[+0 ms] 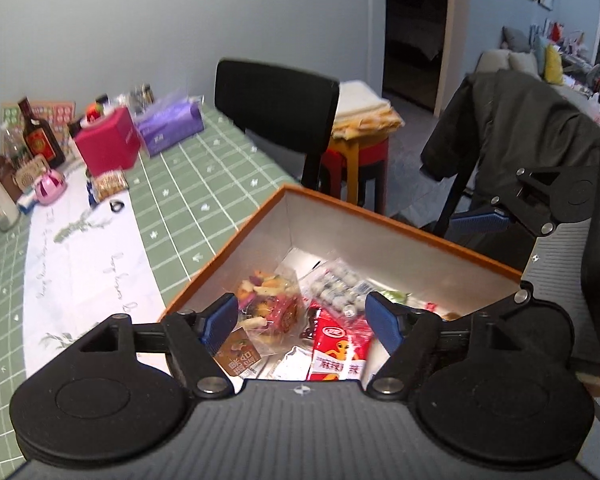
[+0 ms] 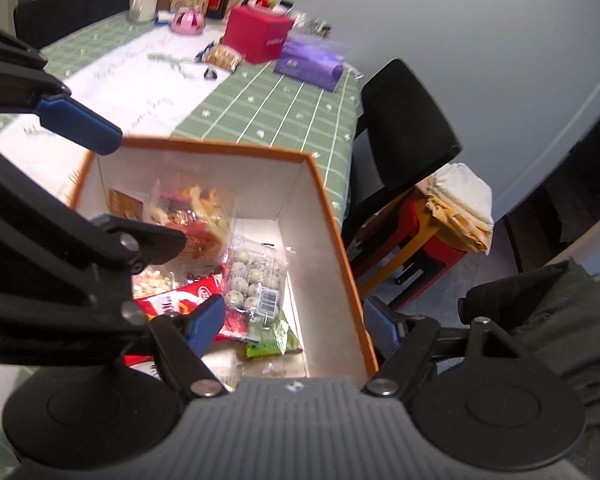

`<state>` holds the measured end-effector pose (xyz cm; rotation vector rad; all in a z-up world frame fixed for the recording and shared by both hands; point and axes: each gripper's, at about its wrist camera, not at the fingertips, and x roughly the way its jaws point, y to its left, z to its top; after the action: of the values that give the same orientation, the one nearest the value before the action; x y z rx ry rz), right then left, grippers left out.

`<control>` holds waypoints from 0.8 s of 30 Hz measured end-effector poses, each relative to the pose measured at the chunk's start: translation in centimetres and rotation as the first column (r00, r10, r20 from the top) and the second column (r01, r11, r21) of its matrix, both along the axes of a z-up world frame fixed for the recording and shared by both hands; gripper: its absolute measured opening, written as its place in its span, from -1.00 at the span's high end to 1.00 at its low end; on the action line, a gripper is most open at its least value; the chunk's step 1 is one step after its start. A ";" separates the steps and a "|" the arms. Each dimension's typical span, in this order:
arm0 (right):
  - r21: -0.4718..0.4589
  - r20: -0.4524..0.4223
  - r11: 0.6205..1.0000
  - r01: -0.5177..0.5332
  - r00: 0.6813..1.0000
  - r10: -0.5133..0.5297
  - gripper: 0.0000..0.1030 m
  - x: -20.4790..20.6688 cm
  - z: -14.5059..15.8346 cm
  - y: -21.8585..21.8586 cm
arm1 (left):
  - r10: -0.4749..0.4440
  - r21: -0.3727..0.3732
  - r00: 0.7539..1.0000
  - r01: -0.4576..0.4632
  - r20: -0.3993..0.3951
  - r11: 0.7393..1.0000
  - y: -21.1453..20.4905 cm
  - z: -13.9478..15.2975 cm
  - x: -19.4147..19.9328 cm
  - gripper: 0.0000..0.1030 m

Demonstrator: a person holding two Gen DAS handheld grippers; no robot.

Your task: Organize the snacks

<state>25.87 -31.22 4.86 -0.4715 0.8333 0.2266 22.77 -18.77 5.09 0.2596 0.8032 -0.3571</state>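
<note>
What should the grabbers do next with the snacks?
Probably reach toward the snack packet lying loose on the green tablecloth. Both the left gripper and right gripper are open and empty above the orange box, which already holds several snacks.

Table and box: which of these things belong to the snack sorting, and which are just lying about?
Job:
orange-rimmed box
mixed-snack bag
red packet
bag of white balls
green packet
loose snack bag on the table

Lying about:
pink box
purple tissue pack
dark bottle
black chair
</note>
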 end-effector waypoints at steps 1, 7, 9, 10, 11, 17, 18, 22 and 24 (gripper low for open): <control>0.003 0.010 1.000 0.007 1.000 -0.007 -0.45 -0.6 0.6 -0.1 | -0.004 0.002 1.000 0.004 0.011 1.000 -0.1 0.6 -0.6 -0.67; 0.006 0.075 1.000 0.028 0.997 -0.029 -0.47 -4.3 4.2 -0.4 | -0.014 0.017 0.993 0.012 0.114 1.000 -0.3 4.0 -4.7 -0.68; 0.003 0.100 0.999 0.034 0.994 -0.034 -0.48 -5.9 5.4 -0.4 | -0.012 -0.002 0.992 0.012 0.129 1.000 -0.1 5.0 -6.0 -0.69; 0.003 0.112 0.999 0.041 0.993 -0.041 -0.51 -6.7 6.0 -0.3 | -0.011 -0.009 0.990 0.013 0.138 1.000 0.0 5.4 -6.5 -0.70; 0.005 0.129 0.999 0.053 0.990 -0.053 -0.66 -7.5 6.6 -0.4 | -0.009 -0.014 0.989 0.011 0.149 1.000 0.2 5.7 -7.2 -0.72; 0.138 0.172 0.983 0.124 0.974 -0.147 -0.87 -11.9 8.4 -1.8 | 0.071 -0.113 0.975 -0.047 0.211 0.992 2.6 5.9 -10.6 -0.94; 0.163 0.169 0.977 0.141 0.971 -0.168 -0.88 -12.4 8.1 -1.9 | 0.084 -0.125 0.974 -0.059 0.210 0.990 2.9 5.4 -10.8 -0.94; 0.291 0.151 0.923 0.253 0.940 -0.305 -0.94 -14.8 5.5 -2.6 | 0.109 -0.110 0.982 -0.093 0.155 0.990 3.7 2.5 -11.5 -0.94; 0.358 0.112 0.884 0.299 0.927 -0.359 -0.94 -16.1 3.6 -2.9 | 0.104 -0.078 0.984 -0.094 0.145 0.993 4.0 1.0 -12.0 -0.94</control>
<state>9.74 -34.12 8.42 -0.0216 0.6711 0.0063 10.81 -14.81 6.06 0.1770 0.6524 -0.2685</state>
